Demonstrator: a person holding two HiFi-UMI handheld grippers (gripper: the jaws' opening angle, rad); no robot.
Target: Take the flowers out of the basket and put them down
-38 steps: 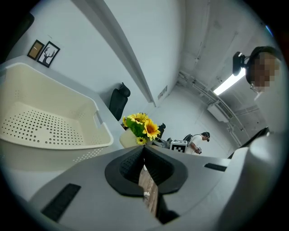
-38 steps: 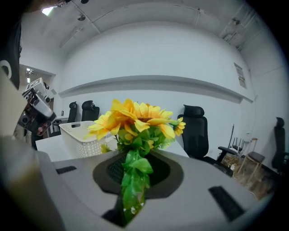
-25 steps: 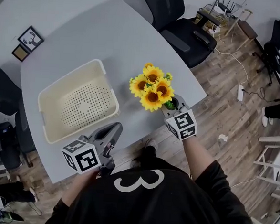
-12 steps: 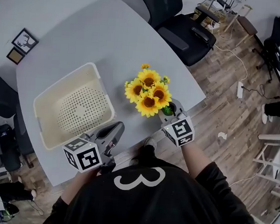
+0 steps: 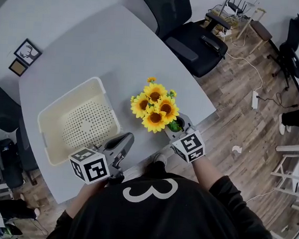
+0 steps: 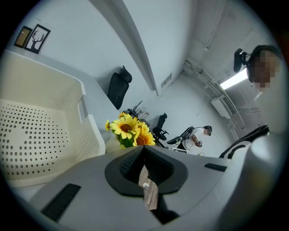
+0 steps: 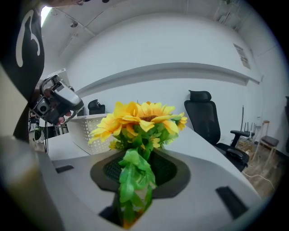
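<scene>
A bunch of yellow sunflowers [image 5: 154,107] with green leaves stands out over the grey table [image 5: 93,46], just right of the cream perforated basket [image 5: 64,99]. My right gripper [image 5: 177,121] holds its stem near the table's front right edge. In the right gripper view the leafy stem [image 7: 133,180] fills the gap between the jaws, which have just been opening. The basket is empty. My left gripper [image 5: 128,136] hovers at the basket's near corner, shut with nothing in it. From the left gripper view I see the basket wall [image 6: 45,131] and the blossoms [image 6: 128,131] beyond it.
Two small framed pictures [image 5: 24,54] lie at the table's far left. A black office chair [image 5: 189,30] stands behind the table and another [image 5: 1,116] at the left. Wooden floor with cables lies to the right. A person [image 6: 196,135] sits far off.
The head view has shifted a little. The flowers stay in my right gripper beside the basket. My left gripper has drifted slightly along the table's near edge.
</scene>
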